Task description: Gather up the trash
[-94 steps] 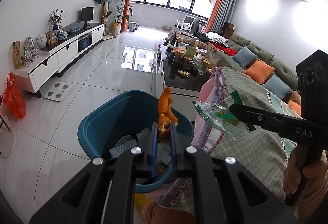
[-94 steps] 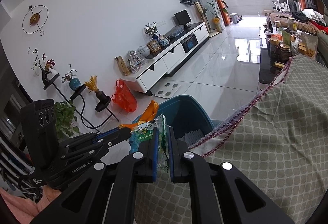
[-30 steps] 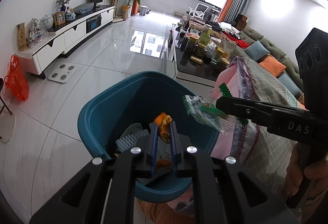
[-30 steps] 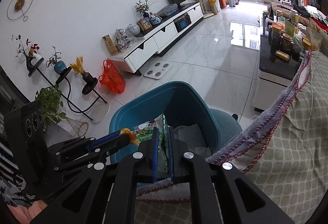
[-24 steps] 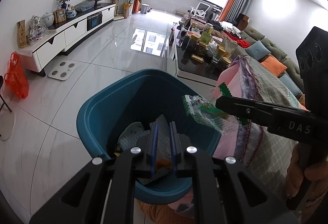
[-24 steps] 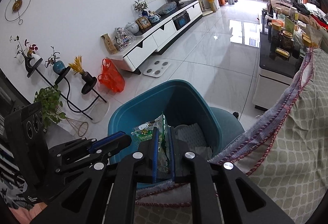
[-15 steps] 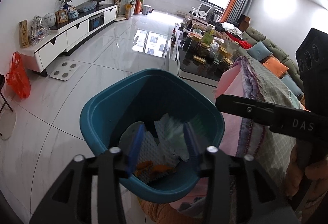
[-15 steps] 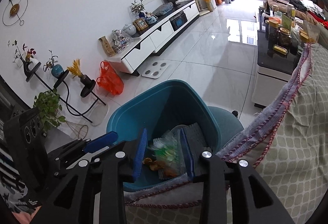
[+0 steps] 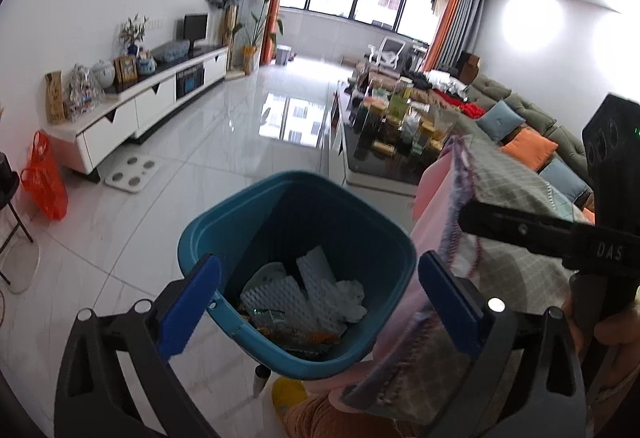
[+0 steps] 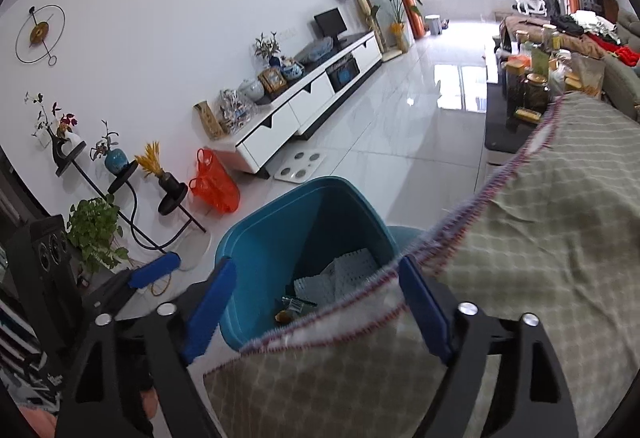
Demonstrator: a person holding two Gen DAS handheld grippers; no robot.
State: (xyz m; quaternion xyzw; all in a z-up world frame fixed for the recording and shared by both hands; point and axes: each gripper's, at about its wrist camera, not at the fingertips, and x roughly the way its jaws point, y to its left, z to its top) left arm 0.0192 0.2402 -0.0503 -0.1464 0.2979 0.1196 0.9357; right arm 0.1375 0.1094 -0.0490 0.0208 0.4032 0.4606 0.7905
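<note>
Both the left gripper (image 9: pixel 316 302) and the right gripper (image 10: pixel 316 312) hang over the blue bin (image 9: pixel 200 238) with fingers opening and nothing between them, trash (image 9: pixel 308 298) lying inside, so this load looks delivered; whether more remains elsewhere cannot be told.

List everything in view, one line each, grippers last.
Bin: one, teal, on the floor below both grippers.
Trash in the bin: several pieces, mostly white foam netting.
Cloth: one, green-grey checked, beside the bin.
Plastic bag: one, orange, on the floor by the cabinet.
TV cabinet: one, white, along the wall.
Scale: one, white, on the floor.
Coffee table: one, dark, crowded with jars.
Left gripper: blue pads, opening, nothing between them.
Right gripper: blue pads, opening, nothing held.
</note>
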